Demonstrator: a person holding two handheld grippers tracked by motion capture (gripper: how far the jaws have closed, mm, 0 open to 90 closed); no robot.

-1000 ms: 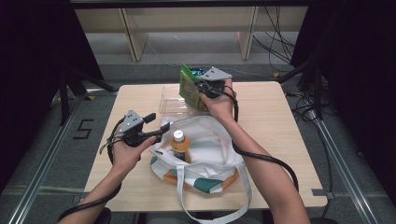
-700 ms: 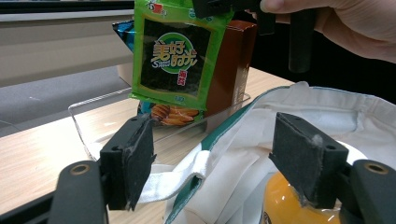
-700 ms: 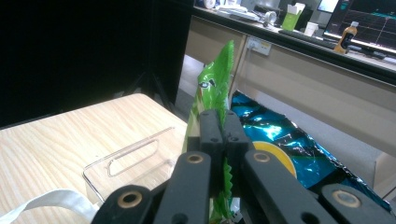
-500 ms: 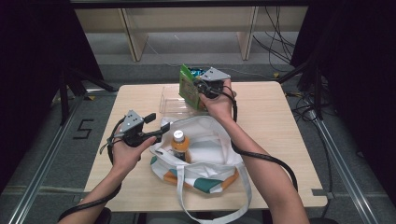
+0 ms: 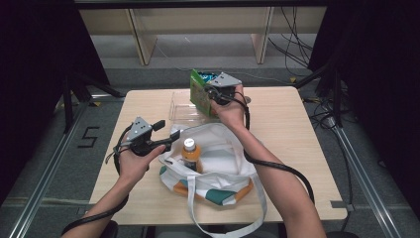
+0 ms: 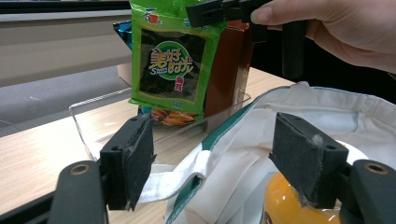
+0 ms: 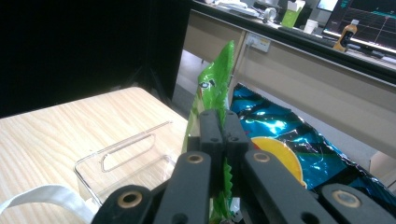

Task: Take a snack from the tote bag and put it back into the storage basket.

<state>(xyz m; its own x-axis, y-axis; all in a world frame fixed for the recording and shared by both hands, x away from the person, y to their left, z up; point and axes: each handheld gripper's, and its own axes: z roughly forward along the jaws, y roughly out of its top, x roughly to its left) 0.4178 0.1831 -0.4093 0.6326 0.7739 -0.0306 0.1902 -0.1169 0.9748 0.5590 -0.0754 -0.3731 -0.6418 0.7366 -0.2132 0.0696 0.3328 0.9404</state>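
Seaweed packet hangs pinched by its top edge in my right gripper, above the clear tray just behind the tote bag. Its long axis runs upright, printed face toward me. I should lift straight, then lower beside the juice bottle. Left gripper gapes at the bag's rim

Green snack packet pinched above clear tray, white bag, orange bottle

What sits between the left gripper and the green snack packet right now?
In the left gripper view, the white bag's rim and the clear tray's wall lie between the open left gripper and the green snack packet.
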